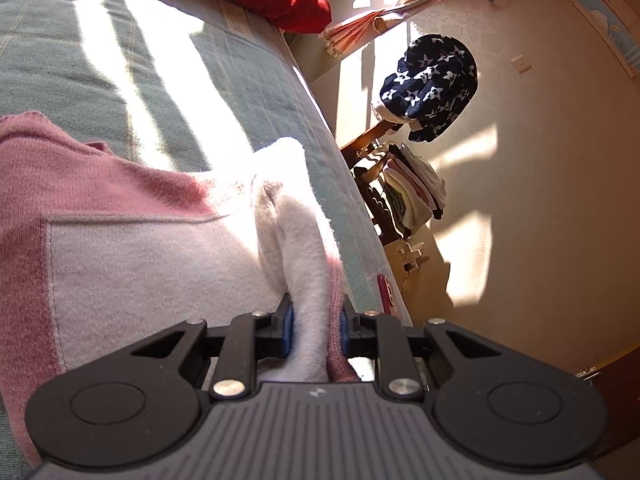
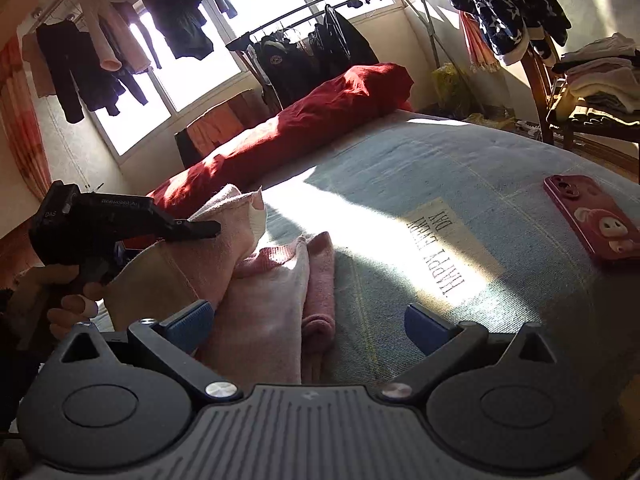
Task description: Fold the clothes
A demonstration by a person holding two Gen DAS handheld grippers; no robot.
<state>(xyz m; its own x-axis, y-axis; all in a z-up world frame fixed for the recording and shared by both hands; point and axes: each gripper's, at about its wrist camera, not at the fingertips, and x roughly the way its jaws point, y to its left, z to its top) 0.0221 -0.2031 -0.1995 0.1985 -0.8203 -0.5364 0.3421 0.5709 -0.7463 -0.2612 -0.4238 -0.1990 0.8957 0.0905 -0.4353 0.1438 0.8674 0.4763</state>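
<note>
Left gripper (image 1: pixel 316 330) pinched tight on a fold of pink garment (image 1: pixel 308 280), held from below by a hand (image 2: pixel 60 296), apparently raised; right gripper (image 2: pixel 308 322) held low, jaws spread wide, nothing between them.

Sunlit bedroom w/ window (image 2: pixel 224 40), bed (image 2: pixel 460 160)

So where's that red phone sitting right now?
In the right wrist view, the red phone lies flat on the blue bed cover, far right, beside the "HAPPY EVERY DAY" label.
</note>
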